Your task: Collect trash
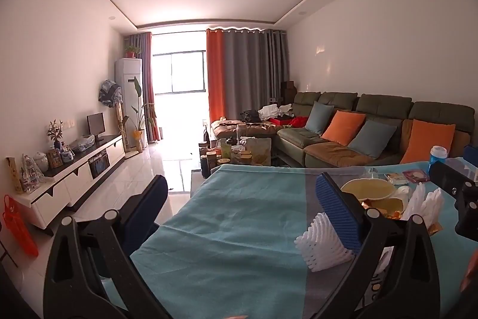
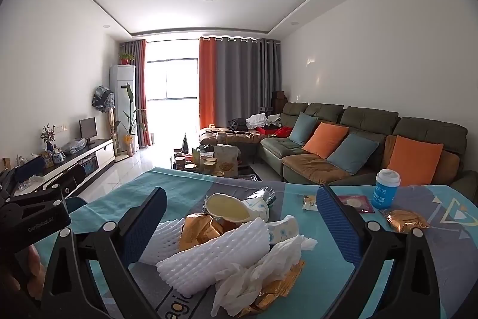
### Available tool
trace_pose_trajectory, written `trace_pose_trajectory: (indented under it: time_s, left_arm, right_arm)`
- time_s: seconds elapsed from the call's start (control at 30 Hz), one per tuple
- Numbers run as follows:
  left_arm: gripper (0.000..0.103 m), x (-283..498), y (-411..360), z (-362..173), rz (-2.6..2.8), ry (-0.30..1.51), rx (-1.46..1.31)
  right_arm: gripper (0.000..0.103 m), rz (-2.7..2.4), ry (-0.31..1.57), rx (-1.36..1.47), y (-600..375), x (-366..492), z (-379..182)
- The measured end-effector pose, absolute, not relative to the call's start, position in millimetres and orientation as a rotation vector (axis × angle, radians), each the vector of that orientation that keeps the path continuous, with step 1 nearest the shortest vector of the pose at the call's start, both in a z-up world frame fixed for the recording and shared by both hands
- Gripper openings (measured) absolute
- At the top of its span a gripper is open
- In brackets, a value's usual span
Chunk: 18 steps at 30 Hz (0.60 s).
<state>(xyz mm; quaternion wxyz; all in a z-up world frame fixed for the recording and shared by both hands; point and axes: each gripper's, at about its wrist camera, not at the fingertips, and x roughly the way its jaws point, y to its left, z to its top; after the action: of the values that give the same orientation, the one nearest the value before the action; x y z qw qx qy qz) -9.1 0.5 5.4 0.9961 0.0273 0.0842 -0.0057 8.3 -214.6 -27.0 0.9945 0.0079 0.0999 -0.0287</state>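
Note:
A heap of trash lies on the teal tablecloth (image 2: 185,187): white foam fruit nets (image 2: 215,250), gold wrappers (image 2: 201,229), crumpled tissue (image 2: 263,268) and a yellowish shell (image 2: 227,207). My right gripper (image 2: 242,217) stands open around this heap, its pads apart from it. A blue cup (image 2: 385,190), a gold wrapper (image 2: 406,220) and a red packet (image 2: 355,204) lie to the right. My left gripper (image 1: 242,199) is open over bare cloth, left of the heap. One foam net (image 1: 319,244) lies beside its right finger (image 1: 337,205).
Beyond the table's far edge stands a low coffee table (image 2: 209,163) crowded with jars. A green sofa (image 2: 343,145) with orange and blue cushions runs along the right wall. A white TV cabinet (image 1: 74,178) lines the left wall, with tiled floor (image 1: 143,169) between.

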Motion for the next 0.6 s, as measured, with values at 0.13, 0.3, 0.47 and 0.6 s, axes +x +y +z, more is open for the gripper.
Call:
trace_pose_trajectory:
  time_s: [0.13,0.3,0.47,0.6]
  left_arm:
    - [0.097,-9.6,-0.6,5.5,-0.015,0.164,0.055]
    - [0.097,-8.3,-0.7,4.3,-0.014,0.161,0.057]
    - [0.097,-8.0,-1.5,4.6,-0.012,0.161,0.058]
    - [0.097,-7.5,-2.0,4.1,-0.012,0.16,0.058]
  right_arm:
    - [0.097,-0.057,0.201,0.015,-214.7,8.7,-26.4]
    - [0.097,-0.061,0.199,0.016,-213.8,7.9,-26.1]
    - [0.097,-0.063,0.198,0.016,-213.8,7.8,-26.4]
    - [0.097,-0.064,0.196,0.018,-214.2,7.1,-26.5]
